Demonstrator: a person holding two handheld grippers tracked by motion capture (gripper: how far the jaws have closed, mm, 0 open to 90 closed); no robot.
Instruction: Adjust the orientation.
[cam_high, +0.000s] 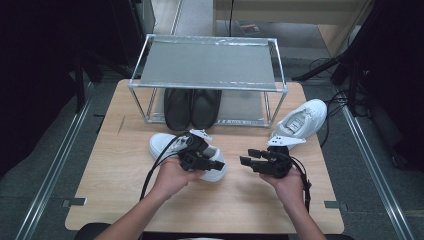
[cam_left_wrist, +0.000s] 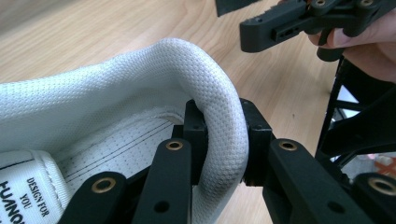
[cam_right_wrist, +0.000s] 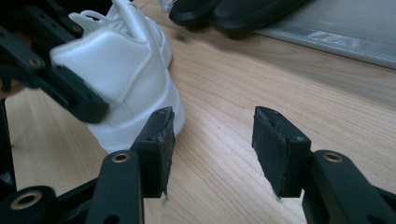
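Left gripper (cam_high: 200, 159) clamps padded heel collar of white leather sneaker (cam_high: 167, 145), resting on wooden table (cam_high: 240, 200) before metal two-tier shoe rack (cam_high: 210, 65).
Right gripper (cam_high: 255, 159) released, empty, just beside.
Black shoe pair (cam_high: 192, 107) already on lower tier.
Second white sneaker (cam_high: 302, 120) right of rack.
Judgement: both white sneakers not yet racked.

rack (cam_high: 210, 62): metal, at table's far edge | black shoes (cam_high: 192, 107): paired under rack | second white sneaker (cam_high: 300, 122): right of rack
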